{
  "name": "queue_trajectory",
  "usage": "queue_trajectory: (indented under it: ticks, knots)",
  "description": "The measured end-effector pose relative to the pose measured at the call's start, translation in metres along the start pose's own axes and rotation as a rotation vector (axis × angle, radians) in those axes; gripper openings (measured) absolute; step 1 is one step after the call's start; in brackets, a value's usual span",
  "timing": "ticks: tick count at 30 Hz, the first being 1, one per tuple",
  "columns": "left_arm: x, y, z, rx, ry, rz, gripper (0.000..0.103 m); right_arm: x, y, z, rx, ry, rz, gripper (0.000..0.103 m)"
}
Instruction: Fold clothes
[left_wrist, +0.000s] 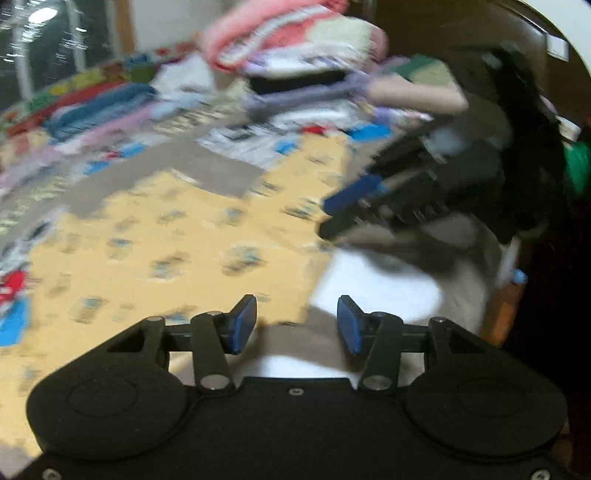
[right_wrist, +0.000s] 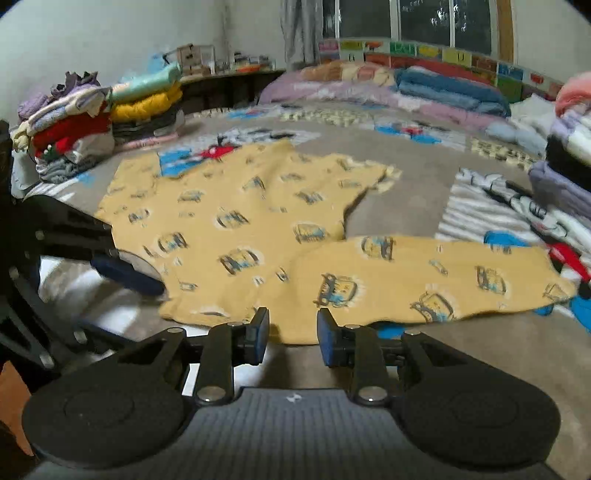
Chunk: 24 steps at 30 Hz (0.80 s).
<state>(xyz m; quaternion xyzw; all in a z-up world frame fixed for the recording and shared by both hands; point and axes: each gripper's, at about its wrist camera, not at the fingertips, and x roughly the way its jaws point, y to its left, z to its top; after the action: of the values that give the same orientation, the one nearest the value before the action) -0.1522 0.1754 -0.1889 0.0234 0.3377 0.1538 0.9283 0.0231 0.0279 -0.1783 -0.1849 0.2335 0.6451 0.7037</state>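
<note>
Two grippers hover at the near edge of a yellow cotton garment printed with small cars (right_wrist: 236, 221), which lies flat on the grey patterned bedspread (right_wrist: 406, 192). The right gripper (right_wrist: 291, 334) has its fingers spread, holding nothing. The left gripper (left_wrist: 297, 323), also spread and empty, is blurred. Stacks of folded clothes (right_wrist: 92, 122) sit far left.

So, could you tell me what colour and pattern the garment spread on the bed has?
The garment is mustard yellow with a repeated small car print, clearest in the right wrist view.
</note>
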Motion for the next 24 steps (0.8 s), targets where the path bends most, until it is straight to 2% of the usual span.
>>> queue_trajectory:
  ticks: [2,4,8,9,11,12,14,19,22,24]
  knots:
    - [-0.008,0.011,-0.002,-0.009,0.0,0.049,0.047,0.004,0.018,0.007,-0.063,-0.04,-0.016,0.03]
    - [-0.015,0.022,-0.003,-0.018,0.001,0.098,0.047,0.013,0.034,0.01,-0.11,-0.047,0.004,0.03]
    - [-0.028,0.022,-0.025,0.156,0.048,0.186,0.047,0.027,0.059,0.011,-0.189,-0.035,0.034,0.03]
    - [-0.029,0.024,-0.026,0.153,0.053,0.181,0.047,0.029,0.062,0.01,-0.201,-0.019,0.035,0.031]
    - [-0.03,0.03,-0.026,0.131,0.062,0.164,0.046,0.033,0.068,0.007,-0.226,0.012,0.038,0.043]
    - [-0.031,0.033,-0.026,0.12,0.066,0.156,0.04,0.035,0.071,0.005,-0.239,0.028,0.039,0.05]
    - [-0.032,0.038,-0.026,0.098,0.075,0.139,0.038,0.039,0.077,0.002,-0.264,0.059,0.042,0.053]
    - [-0.034,0.053,-0.027,0.043,0.097,0.097,0.043,0.021,0.058,0.013,-0.167,0.115,0.18,0.05]
    - [-0.031,0.069,-0.022,-0.012,0.098,0.081,0.043,0.013,0.031,0.025,0.008,0.01,0.22,0.05]
    - [-0.022,0.092,-0.012,-0.086,0.08,0.087,0.046,0.017,0.015,0.037,0.11,-0.066,0.194,0.05]
